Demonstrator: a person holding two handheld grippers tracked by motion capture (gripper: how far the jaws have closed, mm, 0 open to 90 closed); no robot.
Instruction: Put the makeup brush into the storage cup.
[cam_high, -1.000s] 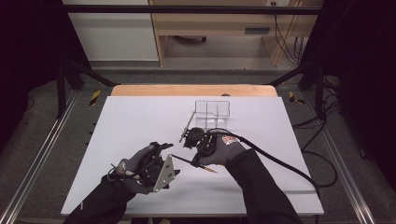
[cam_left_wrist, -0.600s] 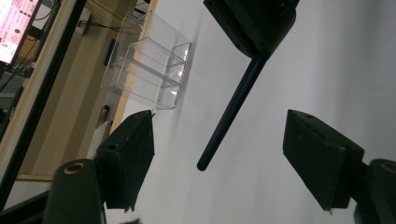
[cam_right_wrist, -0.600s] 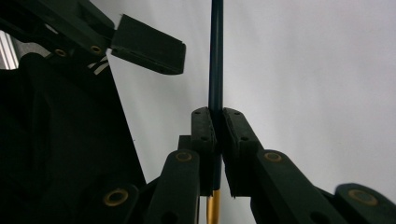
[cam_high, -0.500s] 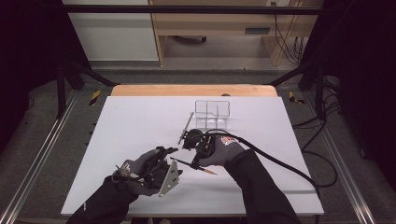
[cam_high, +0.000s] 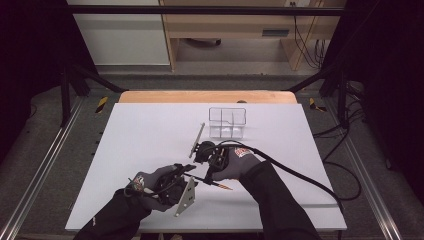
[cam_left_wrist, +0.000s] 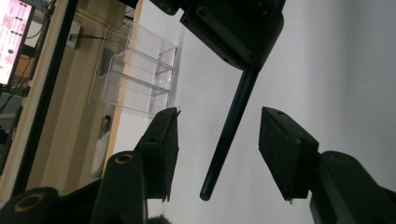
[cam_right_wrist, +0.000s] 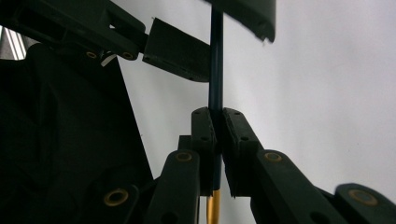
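Pen (cam_right_wrist: 215, 79): dark barrel, gold end, clamped in the right gripper (cam_right_wrist: 215, 140) above the white counter (cam_high: 150, 145). Left gripper (cam_left_wrist: 217, 149): jaws spread, brought up from lower left over the last second until the barrel's free end is straddled, untouched. A handover is judged imminent; clear organiser (cam_high: 227, 122) stands beyond.

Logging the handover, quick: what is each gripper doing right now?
Left gripper: open, jaws either side of the pen, not touching.
Right gripper: shut on the pen.
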